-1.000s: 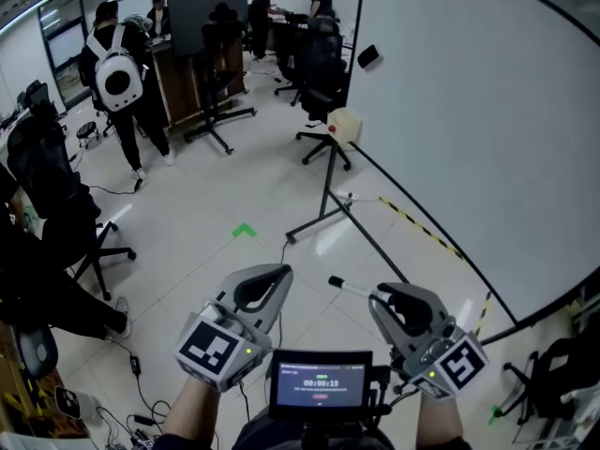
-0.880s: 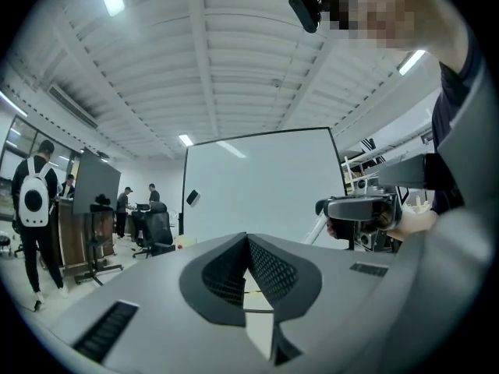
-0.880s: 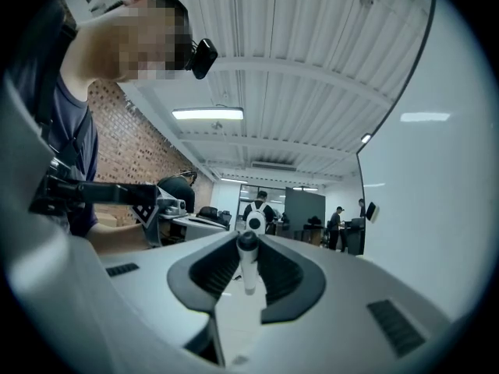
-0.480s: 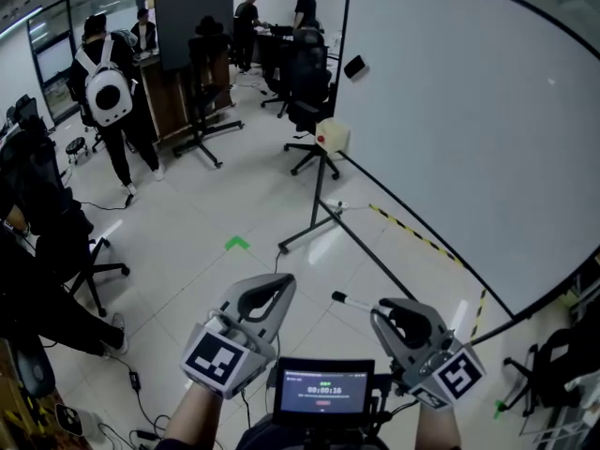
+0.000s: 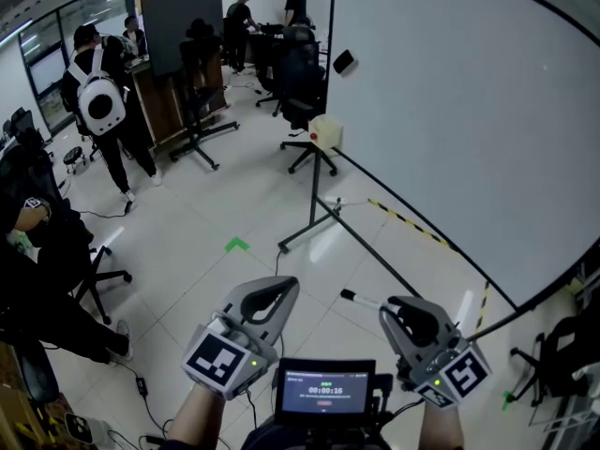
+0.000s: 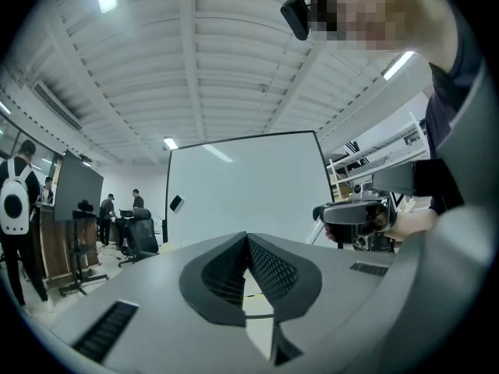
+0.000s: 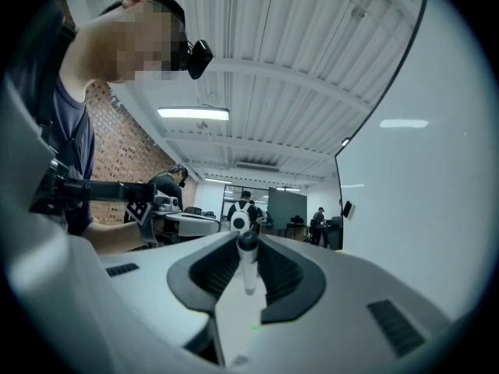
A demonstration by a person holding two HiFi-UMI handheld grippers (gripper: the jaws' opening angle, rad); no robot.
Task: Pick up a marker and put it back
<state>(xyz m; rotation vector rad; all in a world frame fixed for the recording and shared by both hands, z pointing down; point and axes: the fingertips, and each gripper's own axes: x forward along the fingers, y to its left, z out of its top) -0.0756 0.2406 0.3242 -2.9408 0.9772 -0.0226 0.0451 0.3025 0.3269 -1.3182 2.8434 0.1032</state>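
A white marker with a black cap (image 5: 361, 299) sticks out to the left of my right gripper (image 5: 412, 322), which is shut on it. In the right gripper view the marker (image 7: 247, 259) stands upright between the two dark pads, cap end away from me. My left gripper (image 5: 265, 300) is held beside it, shut with nothing in it; its fingertips meet in the left gripper view (image 6: 246, 244). Both grippers hang in the air above the floor, in front of the large whiteboard (image 5: 469, 111). The right gripper (image 6: 355, 213) also shows in the left gripper view.
The whiteboard's stand legs (image 5: 314, 218) reach across the tiled floor. A black eraser (image 5: 344, 61) sticks to the board. Office chairs (image 5: 295, 73), a dark board (image 5: 183, 22) and several people (image 5: 98, 101) are at the back. A small screen (image 5: 323, 385) sits at my chest.
The head view has shifted toward the whiteboard, and both grippers sit a little lower and further right in the frame. The marker stays gripped in the right gripper.
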